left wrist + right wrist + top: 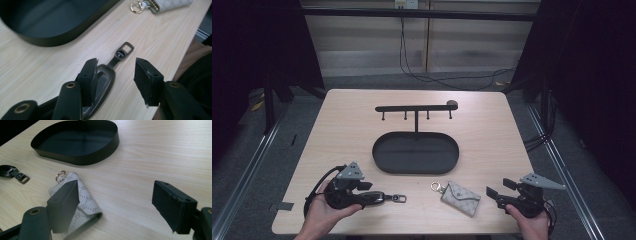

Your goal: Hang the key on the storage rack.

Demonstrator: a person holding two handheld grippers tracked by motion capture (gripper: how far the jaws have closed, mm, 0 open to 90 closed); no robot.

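Standing at the table (362,110), I take in the wooden top first, then the black stand with its oval tray (415,153) and hook bar (414,107) near the middle; tray and hooks both look bare. Nearer the person lie two smaller things: a patterned key pouch (461,198) with a gold ring (436,187), and a dark car key (379,198) with a strap and buckle (399,198).

The left gripper (362,192) sits down over the car key. In the left gripper view one jaw lies against the fob's edge (103,80) while the other stands clear of it, so the jaws read as parted, not yet clamped. The right gripper (497,192) waits just beside the pouch, jaws spread wide and holding nothing; in the right gripper view the pouch (85,202) lies partly behind one jaw.

By my reading the work has barely started: the key is about to be grasped, and both key and pouch remain to be moved to the stand
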